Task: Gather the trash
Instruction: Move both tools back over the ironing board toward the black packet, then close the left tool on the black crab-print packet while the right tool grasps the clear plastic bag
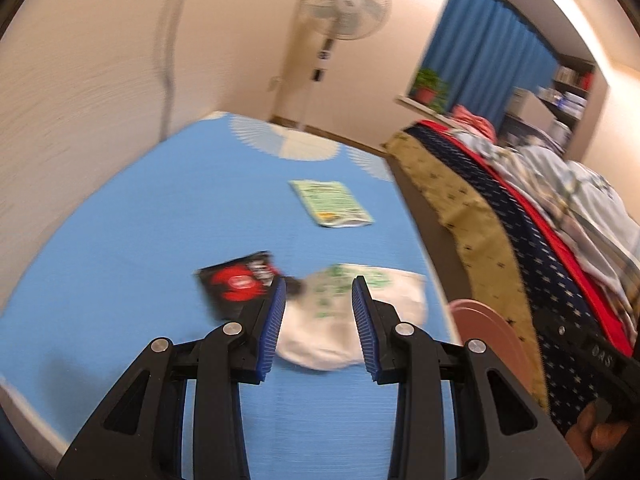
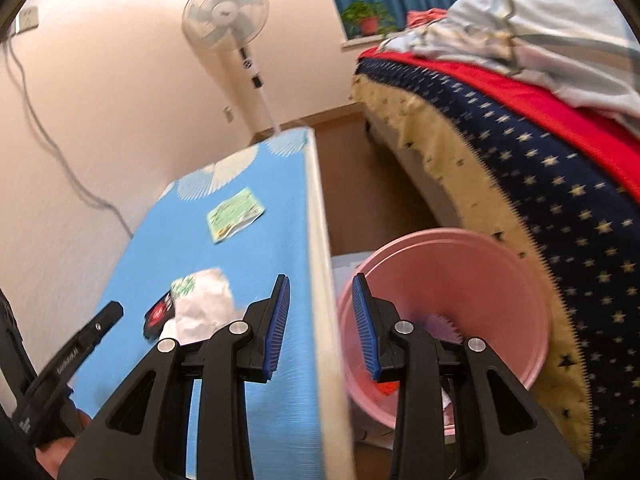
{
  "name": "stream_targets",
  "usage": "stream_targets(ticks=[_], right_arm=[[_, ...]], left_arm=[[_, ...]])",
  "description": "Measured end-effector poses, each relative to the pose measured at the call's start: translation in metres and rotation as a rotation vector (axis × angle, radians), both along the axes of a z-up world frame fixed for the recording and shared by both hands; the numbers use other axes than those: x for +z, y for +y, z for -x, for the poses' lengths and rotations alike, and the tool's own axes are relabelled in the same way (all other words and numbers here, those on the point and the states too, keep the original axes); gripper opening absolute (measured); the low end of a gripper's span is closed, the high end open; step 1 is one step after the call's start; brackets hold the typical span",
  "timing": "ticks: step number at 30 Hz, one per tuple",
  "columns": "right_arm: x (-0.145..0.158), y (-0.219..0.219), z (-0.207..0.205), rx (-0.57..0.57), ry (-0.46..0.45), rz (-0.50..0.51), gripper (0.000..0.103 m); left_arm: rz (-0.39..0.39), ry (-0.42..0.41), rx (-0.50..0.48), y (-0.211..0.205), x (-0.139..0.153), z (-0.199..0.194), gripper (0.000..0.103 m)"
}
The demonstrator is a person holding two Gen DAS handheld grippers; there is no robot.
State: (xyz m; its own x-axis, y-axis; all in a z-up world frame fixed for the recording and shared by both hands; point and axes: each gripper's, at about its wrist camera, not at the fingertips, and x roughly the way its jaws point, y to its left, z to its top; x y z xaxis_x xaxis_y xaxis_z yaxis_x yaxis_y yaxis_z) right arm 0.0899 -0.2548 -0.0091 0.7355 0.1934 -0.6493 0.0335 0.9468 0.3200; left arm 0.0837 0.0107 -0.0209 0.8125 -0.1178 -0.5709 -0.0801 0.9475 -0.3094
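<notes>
Three pieces of trash lie on the blue table (image 1: 160,220): a crumpled white-and-green wrapper (image 1: 320,320), a black-and-red packet (image 1: 236,284) to its left, and a flat green packet (image 1: 332,202) farther back. My left gripper (image 1: 319,300) is open and empty, its fingers just above and on either side of the white wrapper. My right gripper (image 2: 321,300) is open and empty, over the table's right edge (image 2: 320,240). A pink bin (image 2: 460,280) stands on the floor to its right, with some scraps inside. The white wrapper (image 2: 204,304), the black packet (image 2: 158,314) and the green packet (image 2: 234,216) also show in the right wrist view.
A bed (image 2: 540,140) with a star-patterned blanket and piled bedding stands right of the bin. A standing fan (image 2: 228,20) is beyond the table's far end. A wall (image 1: 80,100) runs along the table's left side. The left gripper's body (image 2: 76,348) shows at the lower left.
</notes>
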Motion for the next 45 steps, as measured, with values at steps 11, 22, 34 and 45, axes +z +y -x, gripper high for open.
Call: stream_targets(ticks=[11,22,34,45], right_arm=[[-0.046,0.056,-0.021,0.125,0.095,0.012,0.033],[-0.073,0.076,-0.037,0.169,0.153,0.042,0.033],[-0.074,0.085,-0.039,0.196,0.136,0.074,0.020],[-0.065,0.083,-0.033,0.200,0.105,0.082,0.006]], left_arm=[[0.035,0.096,0.154,0.046,-0.038,-0.004,0.034],[0.096,0.152,0.144,0.046,-0.064,-0.029,0.034],[0.126,0.183,0.141,0.039,-0.073,-0.042,0.032],[0.104,0.142,0.120,0.036,-0.064,-0.036,0.009]])
